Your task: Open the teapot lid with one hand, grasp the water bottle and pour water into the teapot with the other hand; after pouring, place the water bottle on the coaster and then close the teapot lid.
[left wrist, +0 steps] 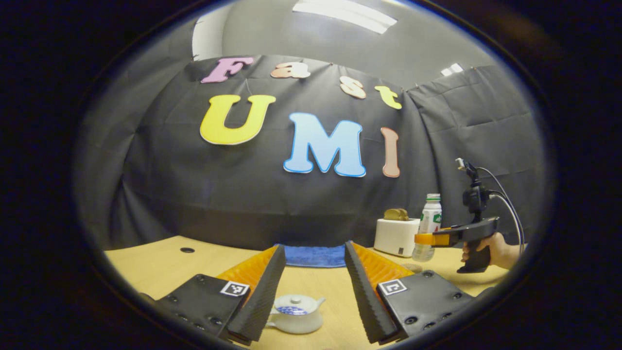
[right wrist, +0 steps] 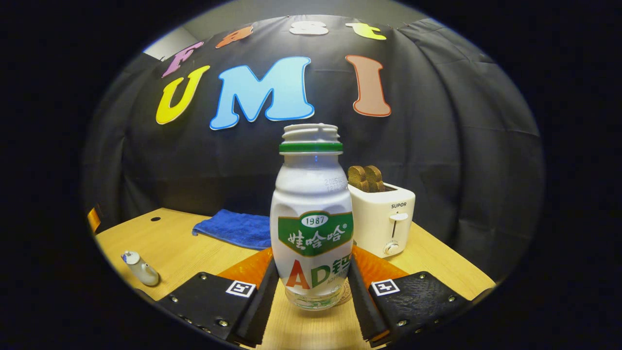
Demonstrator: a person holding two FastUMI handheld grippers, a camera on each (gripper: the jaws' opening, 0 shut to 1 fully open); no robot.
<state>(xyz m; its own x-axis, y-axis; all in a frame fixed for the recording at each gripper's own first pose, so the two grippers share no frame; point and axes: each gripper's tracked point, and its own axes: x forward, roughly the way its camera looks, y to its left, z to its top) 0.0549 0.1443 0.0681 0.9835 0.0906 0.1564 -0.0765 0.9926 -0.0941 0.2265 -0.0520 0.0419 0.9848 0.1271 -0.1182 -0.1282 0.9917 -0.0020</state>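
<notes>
Your right gripper [right wrist: 311, 291] has both fingers clenched on the white plastic water bottle with a green band and no cap [right wrist: 311, 218], held upright just above the pale wooden table [right wrist: 437, 267]. Just behind the bottle, to its right, stands a white toaster holding brown bread slices [right wrist: 384, 218]; behind the bottle to its left lies a blue folded towel [right wrist: 233, 228]. Your left gripper [left wrist: 311, 291] hangs with fingers released, spread wide over the small white ceramic teapot with its lid on [left wrist: 295, 313], well left of the bottle.
</notes>
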